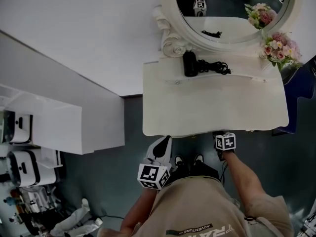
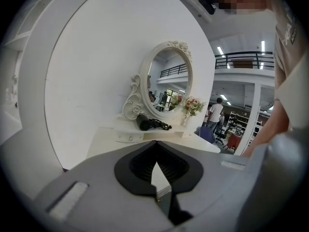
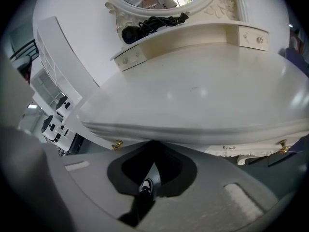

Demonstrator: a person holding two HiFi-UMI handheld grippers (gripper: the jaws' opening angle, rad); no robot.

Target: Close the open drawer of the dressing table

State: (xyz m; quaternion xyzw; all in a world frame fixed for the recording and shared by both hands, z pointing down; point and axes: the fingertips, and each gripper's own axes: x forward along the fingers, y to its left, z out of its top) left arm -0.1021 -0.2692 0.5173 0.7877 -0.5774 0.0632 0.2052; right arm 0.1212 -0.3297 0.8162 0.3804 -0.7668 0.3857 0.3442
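The white dressing table (image 1: 212, 107) stands against the wall under an oval mirror (image 1: 232, 6). Its front apron, with two small brass knobs (image 3: 116, 144) (image 3: 283, 148), sits tucked under the top's curved lip (image 3: 193, 129); in the head view no drawer box shows beyond that lip. My right gripper (image 1: 220, 134) is shut and empty, its tips (image 3: 153, 142) right up against the front just below the lip. My left gripper (image 1: 163, 144) is shut with nothing in it, held back from the table's front left corner, and looks along the top (image 2: 140, 141) from the side.
A black hair dryer (image 1: 190, 63) with its cord lies on the raised back shelf, and a flower bunch (image 1: 280, 48) stands at the right. A white shelf unit (image 1: 49, 127) is to the left, and a blue chair (image 1: 301, 95) to the right. The person's shoes (image 1: 186, 161) stand by the front.
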